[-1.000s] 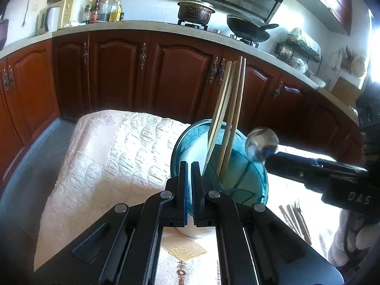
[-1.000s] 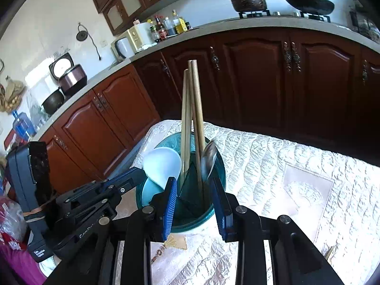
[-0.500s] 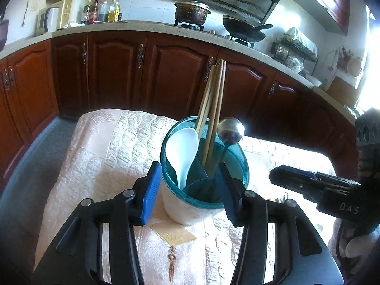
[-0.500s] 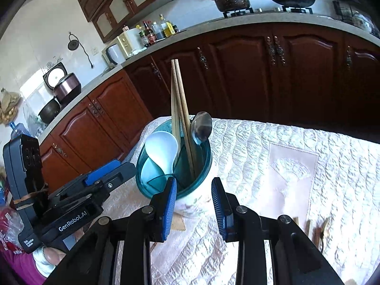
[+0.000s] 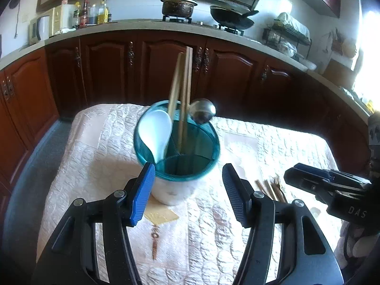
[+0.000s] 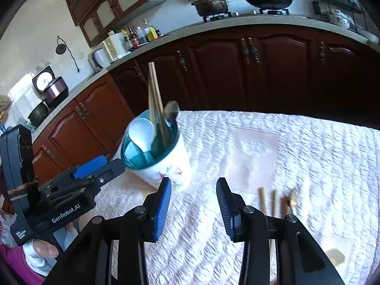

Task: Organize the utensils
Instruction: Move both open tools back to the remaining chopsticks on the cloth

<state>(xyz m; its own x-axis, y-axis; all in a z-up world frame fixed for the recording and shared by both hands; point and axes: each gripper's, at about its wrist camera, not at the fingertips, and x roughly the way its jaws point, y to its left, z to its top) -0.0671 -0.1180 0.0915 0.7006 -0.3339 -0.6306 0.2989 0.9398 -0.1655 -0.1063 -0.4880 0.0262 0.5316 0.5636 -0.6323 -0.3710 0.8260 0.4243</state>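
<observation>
A white utensil holder with a teal divided insert [image 5: 175, 166] [image 6: 163, 163] stands on the quilted table. It holds a white plastic spoon [image 5: 155, 133] [image 6: 142, 133], wooden chopsticks [image 5: 182, 95] [image 6: 154, 99] and a metal spoon [image 5: 202, 114] [image 6: 171, 112]. My left gripper [image 5: 187, 192] is open and empty just in front of the holder. My right gripper [image 6: 193, 204] is open and empty, to the holder's right. More chopsticks [image 5: 270, 187] [image 6: 268, 201] lie flat on the cloth beside it.
The table carries a white quilted cloth [image 5: 95, 156] [image 6: 308, 156]. Dark wooden kitchen cabinets [image 5: 154, 71] run behind the table, with a pot and a wok on the stove. The floor drops off at the table's left edge.
My left gripper opened, let go of the white spoon, now in the holder, and drew back. My right gripper left the metal spoon in the holder, pulled back and opened wider.
</observation>
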